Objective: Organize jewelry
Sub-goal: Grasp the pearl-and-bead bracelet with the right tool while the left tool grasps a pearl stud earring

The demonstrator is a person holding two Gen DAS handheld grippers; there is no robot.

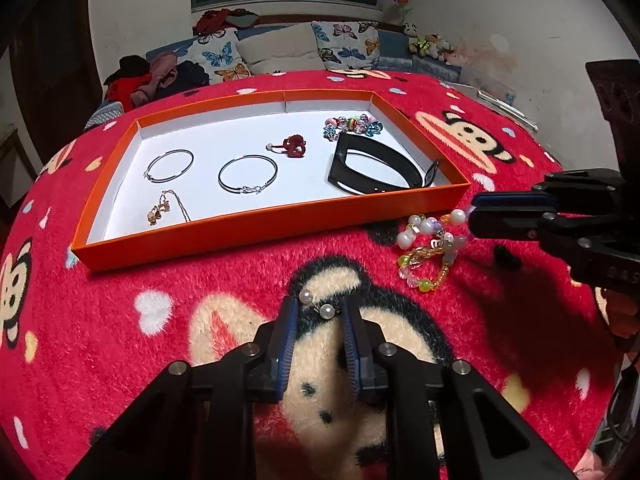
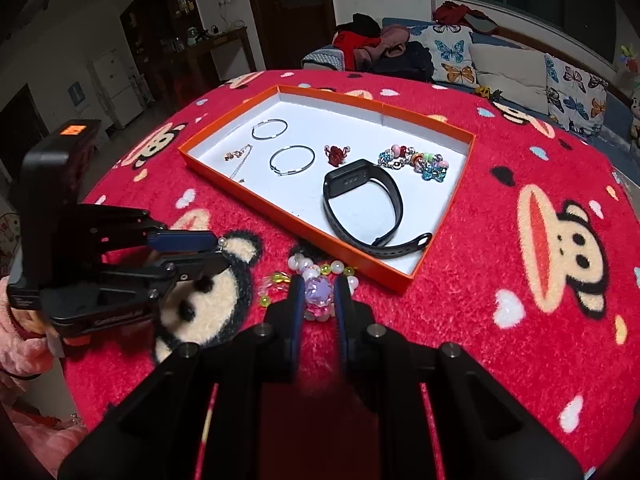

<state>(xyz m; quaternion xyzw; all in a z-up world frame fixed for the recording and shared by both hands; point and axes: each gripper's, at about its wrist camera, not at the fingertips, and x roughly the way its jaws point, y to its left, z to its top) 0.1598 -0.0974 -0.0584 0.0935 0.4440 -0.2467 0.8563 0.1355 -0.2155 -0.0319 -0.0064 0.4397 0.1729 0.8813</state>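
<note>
An orange tray (image 1: pixel 256 236) (image 2: pixel 352 258) with a white floor lies on the red cartoon cloth. In it are two silver hoops (image 1: pixel 248 173), a gold necklace (image 1: pixel 164 208), a red ring (image 1: pixel 295 146), a colourful bead bracelet (image 1: pixel 352 125) and a black smart band (image 1: pixel 376 168) (image 2: pixel 362 200). My left gripper (image 1: pixel 320 312) (image 2: pixel 222 254) is partly open around a pearl earring (image 1: pixel 316 304) on the cloth. My right gripper (image 2: pixel 318 292) (image 1: pixel 474 214) is shut on a beaded bracelet (image 1: pixel 428 248) (image 2: pixel 318 292) in front of the tray.
The cloth (image 1: pixel 160 360) covers a round table. A sofa with butterfly cushions (image 1: pixel 348 46) and piled clothes (image 1: pixel 156 76) stands behind it. Dark cabinets (image 2: pixel 160 32) stand at the far left in the right wrist view.
</note>
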